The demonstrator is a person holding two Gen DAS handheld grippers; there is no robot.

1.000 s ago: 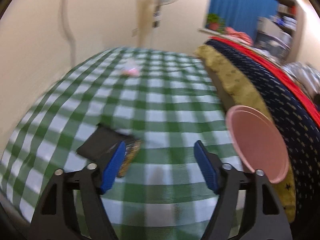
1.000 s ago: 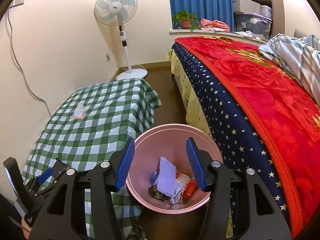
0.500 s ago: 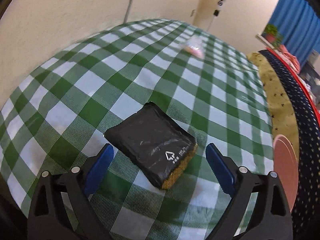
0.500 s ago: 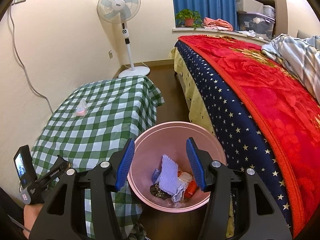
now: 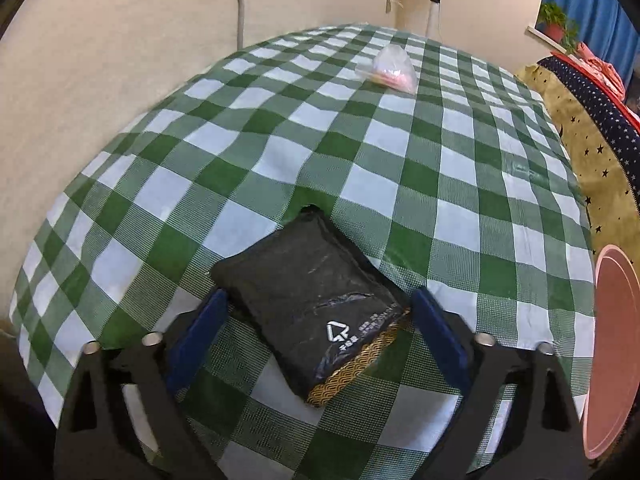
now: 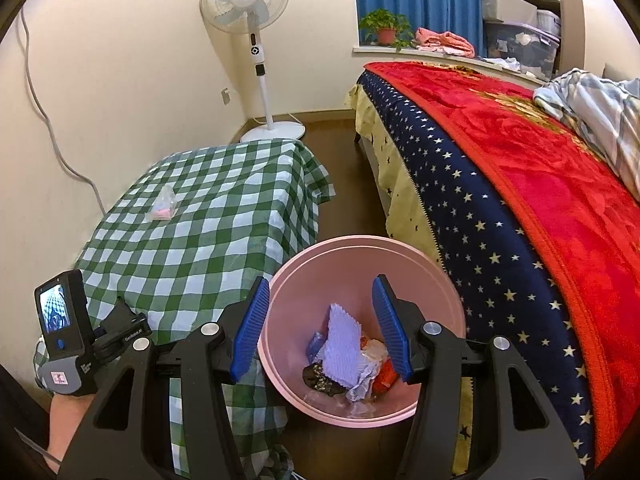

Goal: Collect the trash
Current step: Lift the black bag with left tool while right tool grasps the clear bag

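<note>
A flat black plastic package [image 5: 292, 268] with a gold-patterned end lies on the green checked tablecloth [image 5: 400, 160]. My left gripper [image 5: 320, 298] points down over it; the jaws straddle its near end and are closing, and the blue pads [image 5: 196, 336] are not seen pressing on it. A small clear bag with pink contents [image 5: 390, 68] [image 6: 163, 208] sits farther back on the cloth. My right gripper [image 6: 321, 282] hangs open and empty over the pink bin [image 6: 360, 242], which holds several pieces of crumpled trash [image 6: 344, 356].
The bin's rim [image 5: 612, 352] stands just off the table's right edge, beside the bed with a red and starred blue cover [image 6: 520, 180]. A standing fan [image 6: 256, 20] is at the far wall. A cable runs down the wall left of the table.
The left gripper swung left and sank onto the black package, which now lies between its jaws; the jaws opened wider. The right gripper stayed over the bin.
</note>
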